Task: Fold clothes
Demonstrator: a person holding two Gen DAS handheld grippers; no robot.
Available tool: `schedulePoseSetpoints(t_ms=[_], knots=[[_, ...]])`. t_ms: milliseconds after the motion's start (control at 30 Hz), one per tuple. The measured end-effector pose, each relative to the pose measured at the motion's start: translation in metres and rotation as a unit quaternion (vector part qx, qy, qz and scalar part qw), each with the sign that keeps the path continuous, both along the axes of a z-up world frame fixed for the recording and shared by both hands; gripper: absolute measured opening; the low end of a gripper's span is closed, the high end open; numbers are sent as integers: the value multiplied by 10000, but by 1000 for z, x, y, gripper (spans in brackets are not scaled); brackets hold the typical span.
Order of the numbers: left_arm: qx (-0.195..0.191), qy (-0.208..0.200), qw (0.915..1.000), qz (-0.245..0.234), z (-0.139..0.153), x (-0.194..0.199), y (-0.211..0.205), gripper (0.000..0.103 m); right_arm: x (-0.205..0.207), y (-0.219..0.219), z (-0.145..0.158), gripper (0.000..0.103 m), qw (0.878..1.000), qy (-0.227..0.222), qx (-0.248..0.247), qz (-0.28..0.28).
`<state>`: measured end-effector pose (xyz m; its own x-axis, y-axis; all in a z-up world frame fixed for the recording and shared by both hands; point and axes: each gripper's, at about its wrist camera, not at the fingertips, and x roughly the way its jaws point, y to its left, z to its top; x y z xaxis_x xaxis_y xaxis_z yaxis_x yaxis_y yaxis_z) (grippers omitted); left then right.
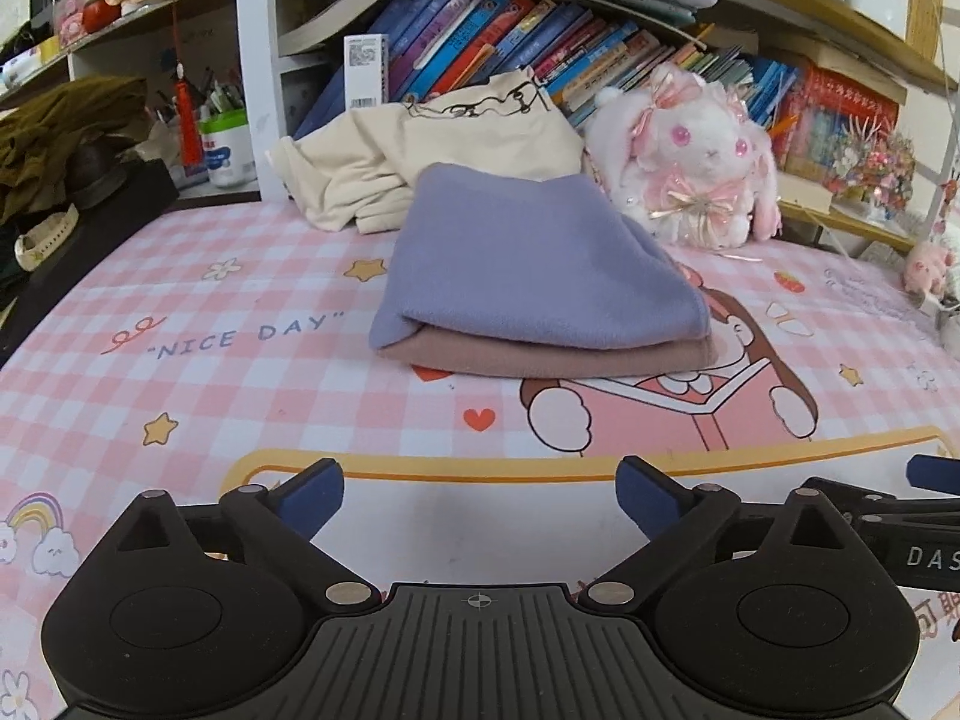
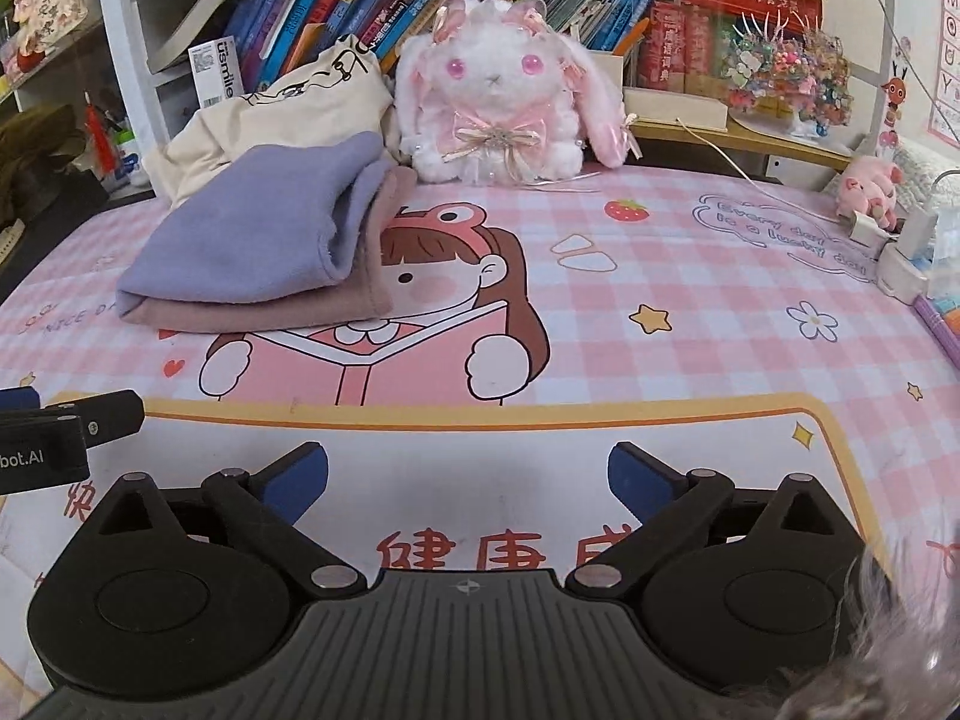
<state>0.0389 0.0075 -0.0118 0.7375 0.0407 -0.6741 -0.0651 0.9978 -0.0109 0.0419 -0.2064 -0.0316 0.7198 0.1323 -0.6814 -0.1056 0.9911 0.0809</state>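
A folded lavender cloth (image 1: 528, 264) lies on top of a folded dusty-pink cloth (image 1: 540, 357) on the pink checked mat (image 1: 240, 312); in the right wrist view the lavender cloth (image 2: 258, 234) and the pink cloth (image 2: 336, 300) sit at the left. Behind them a cream garment (image 1: 420, 150) lies crumpled, also seen as the cream garment (image 2: 300, 108). My left gripper (image 1: 480, 498) stands open over bare mat, well short of the stack, nothing between its fingers. My right gripper (image 2: 468, 480) is open too, with nothing in it, to the right of the stack.
A white plush rabbit (image 1: 690, 162) sits behind the stack against a shelf of books (image 1: 510, 42). Dark clutter (image 1: 66, 180) crowds the left edge. A charger and cable (image 2: 870, 228) and a small pink toy (image 2: 870, 189) lie at the right.
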Motion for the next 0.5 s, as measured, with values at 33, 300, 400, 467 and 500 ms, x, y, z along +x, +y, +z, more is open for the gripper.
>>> schedulePoseSetpoints(t_ms=[33, 300, 400, 467, 500], knots=[[10, 22, 10000, 18, -1, 0, 0, 100, 0, 0, 0, 101, 10000, 8, -3, -1], [-45, 65, 10000, -43, -2, 3, -1, 102, 3, 3, -1, 102, 10000, 44, -56, 57], [-78, 78, 9999, -53, -3, 5, -1, 102, 3, 4, -2, 102, 9999, 72, -65, 89], [-105, 84, 9999, -66, -3, 5, -1, 102, 3, 5, -2, 102, 9999, 87, -79, 97], [-114, 92, 9999, -74, -3, 6, -1, 102, 4, 5, -2, 102, 9999, 90, -85, 98]])
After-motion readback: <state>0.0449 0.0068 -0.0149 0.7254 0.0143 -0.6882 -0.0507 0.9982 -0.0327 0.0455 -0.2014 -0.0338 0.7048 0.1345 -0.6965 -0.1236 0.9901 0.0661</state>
